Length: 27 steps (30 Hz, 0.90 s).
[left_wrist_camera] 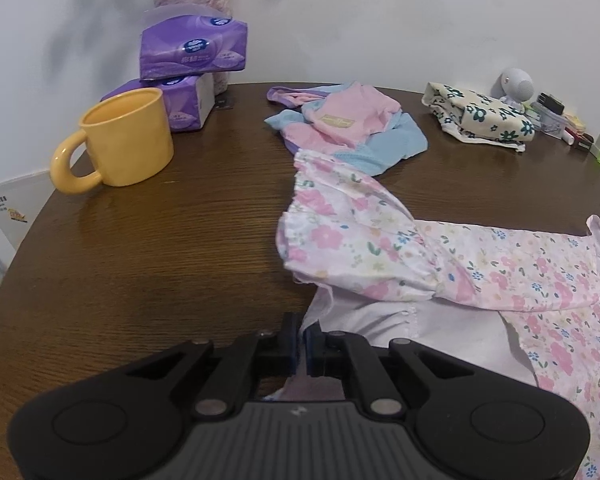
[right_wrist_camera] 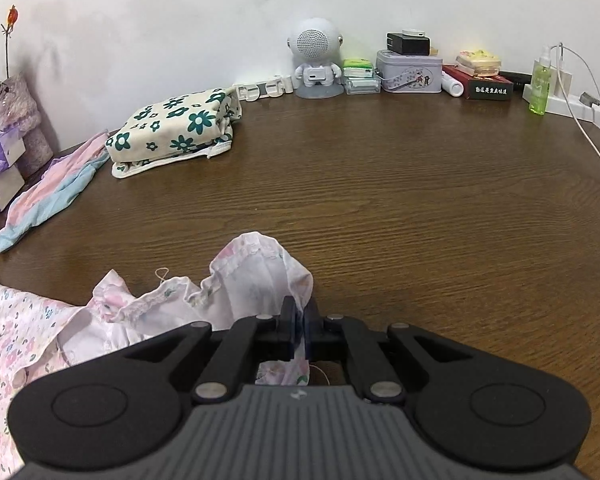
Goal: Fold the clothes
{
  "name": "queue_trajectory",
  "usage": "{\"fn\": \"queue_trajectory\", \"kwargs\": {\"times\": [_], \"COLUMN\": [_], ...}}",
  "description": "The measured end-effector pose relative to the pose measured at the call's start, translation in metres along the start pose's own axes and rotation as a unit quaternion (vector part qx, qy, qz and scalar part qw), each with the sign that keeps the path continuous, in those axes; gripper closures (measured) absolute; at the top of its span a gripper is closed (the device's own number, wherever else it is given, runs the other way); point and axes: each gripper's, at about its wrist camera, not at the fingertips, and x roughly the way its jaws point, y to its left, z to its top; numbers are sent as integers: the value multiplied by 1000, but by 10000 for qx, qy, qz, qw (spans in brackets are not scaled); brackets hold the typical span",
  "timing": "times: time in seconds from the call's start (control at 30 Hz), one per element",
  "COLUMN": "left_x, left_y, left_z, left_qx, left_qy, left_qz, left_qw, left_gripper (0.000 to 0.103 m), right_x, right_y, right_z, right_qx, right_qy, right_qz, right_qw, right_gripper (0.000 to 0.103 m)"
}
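Both my grippers clamped on the floral garment (left_wrist_camera: 480, 276).
Left gripper (left_wrist_camera: 303, 334) pinches its white lining at lower centre; right gripper (right_wrist_camera: 302, 320) pinches a frilled edge.

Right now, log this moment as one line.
task: fold clothes | left gripper: shut on floral dress | right gripper: shut on floral dress | dress: partly on table, unfolded

Two fisheye views, each set low behind its gripper, look forward across a brown table (left_wrist_camera: 160, 248) toward a white wall. The left view faces the table's left side, the right view its right. Both share the green-flowered bundle (left_wrist_camera: 480, 118) (right_wrist_camera: 176, 128) and white speaker (left_wrist_camera: 516, 86) (right_wrist_camera: 316, 60).
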Motion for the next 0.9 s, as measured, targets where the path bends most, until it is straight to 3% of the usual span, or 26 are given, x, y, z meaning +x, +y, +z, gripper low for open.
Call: {"fn": "queue_trajectory", "kwargs": {"times": [0.3,0.4,0.47,0.57,0.9], "left_x": [-15,-7,0,9,30], "left_y": [10,11,9,4,22], "left_z": [10,12,13,15,42], "left_qx": [-74,-24,113,570,1110], "left_qy": [-114,62,165,121,-101], "left_qz": [-372,-577,-540,-236,-361], "left_qw": [9992,9983,9983,9980,9931], "left_gripper": [97,94,102,103,103], "right_x": [6,8,8,10,20], "right_y": [2,3,4,6,23], "right_z": [1,2,2,3,10], "right_qx": [65,80,91,101,47], "right_qy": [58,76,88,105,134], "right_qz": [-88,-139,-172,-257,-718], "right_qw": [9999,9998,9998,9996,9973], "right_gripper": [99,99,99,99,99]}}
